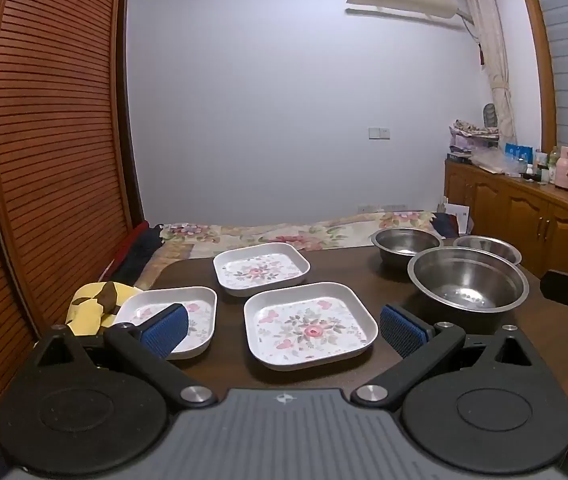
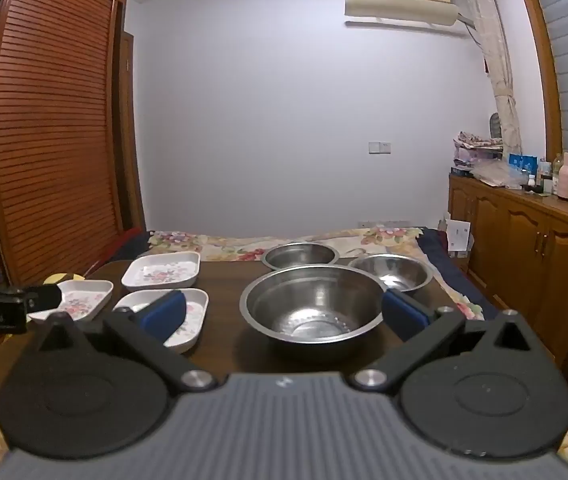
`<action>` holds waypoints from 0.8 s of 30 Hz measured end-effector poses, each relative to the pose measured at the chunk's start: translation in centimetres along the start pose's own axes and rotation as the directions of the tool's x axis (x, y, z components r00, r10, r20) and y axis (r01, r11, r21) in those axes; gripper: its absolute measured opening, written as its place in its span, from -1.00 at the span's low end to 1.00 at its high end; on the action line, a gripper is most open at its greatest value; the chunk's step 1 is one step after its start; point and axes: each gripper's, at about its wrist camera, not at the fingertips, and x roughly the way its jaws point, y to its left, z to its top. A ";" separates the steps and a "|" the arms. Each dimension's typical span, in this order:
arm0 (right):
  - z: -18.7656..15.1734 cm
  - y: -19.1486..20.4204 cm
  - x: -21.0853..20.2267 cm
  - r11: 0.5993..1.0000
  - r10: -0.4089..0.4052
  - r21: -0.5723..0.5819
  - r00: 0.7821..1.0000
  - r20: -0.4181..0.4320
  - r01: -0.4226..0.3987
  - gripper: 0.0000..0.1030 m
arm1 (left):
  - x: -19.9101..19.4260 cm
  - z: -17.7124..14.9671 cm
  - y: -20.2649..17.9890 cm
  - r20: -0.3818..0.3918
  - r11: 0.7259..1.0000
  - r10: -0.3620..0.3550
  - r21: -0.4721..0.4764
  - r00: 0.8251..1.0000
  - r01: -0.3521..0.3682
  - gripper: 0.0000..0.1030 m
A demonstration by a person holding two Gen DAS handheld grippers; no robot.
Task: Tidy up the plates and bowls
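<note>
Three square floral plates lie on the dark table (image 1: pixel 364 272): a near one (image 1: pixel 310 326), a far one (image 1: pixel 261 267) and a left one (image 1: pixel 200 314). Three steel bowls stand to the right: a large one (image 1: pixel 468 280), a far one (image 1: pixel 406 242) and a small one (image 1: pixel 488 248). My left gripper (image 1: pixel 284 330) is open, its pads either side of the near plate, above it. My right gripper (image 2: pixel 284 314) is open, its pads either side of the large bowl (image 2: pixel 314 304). The plates also show in the right wrist view (image 2: pixel 162 268).
A bed with a floral cover (image 1: pixel 284 232) lies beyond the table. A slatted wooden wardrobe (image 1: pixel 44 140) stands at the left. A wooden cabinet (image 1: pixel 524 212) with bottles stands at the right. A yellow cloth (image 1: pixel 88 308) lies at the table's left edge.
</note>
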 end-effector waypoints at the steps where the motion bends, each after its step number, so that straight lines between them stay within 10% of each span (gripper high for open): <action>1: 0.0 0.0 0.0 1.000 0.001 0.002 1.000 -0.001 -0.001 1.00 | 0.0 0.0 0.0 0.000 1.000 0.000 0.001 1.000 0.000 1.00; 24: 0.0 -0.9 -0.6 1.000 -0.009 0.009 1.000 -0.007 0.009 1.00 | -0.1 -0.1 0.1 0.015 1.000 0.013 0.011 1.000 -0.014 1.00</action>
